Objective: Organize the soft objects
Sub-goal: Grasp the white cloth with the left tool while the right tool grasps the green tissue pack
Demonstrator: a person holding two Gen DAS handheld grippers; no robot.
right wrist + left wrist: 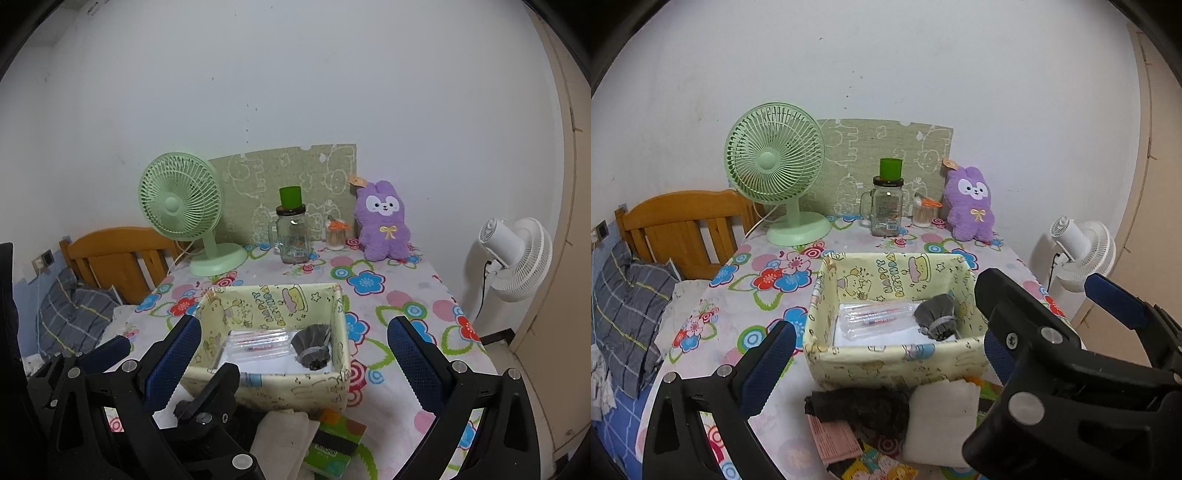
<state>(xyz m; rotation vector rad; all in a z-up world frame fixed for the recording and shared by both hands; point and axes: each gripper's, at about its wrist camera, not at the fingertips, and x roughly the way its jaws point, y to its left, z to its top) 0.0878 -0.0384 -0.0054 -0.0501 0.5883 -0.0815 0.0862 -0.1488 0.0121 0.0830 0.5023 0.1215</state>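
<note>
Bin: we've got the yellow cartoon-print fabric bin, long side running left-right.
Grey drawstring pouch: in its right corner.
Left gripper: fingers spread.
Right gripper: spread too, gripping nothing.

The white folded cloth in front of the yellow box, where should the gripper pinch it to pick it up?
Probably its far top edge, coming down from above. The white folded cloth lies flat and slightly tilted on the table, its far edge near the yellow box and a dark cloth right against its left side. The layers stack there, so open fingers could pinch them together. The right gripper looks nearest.
</note>
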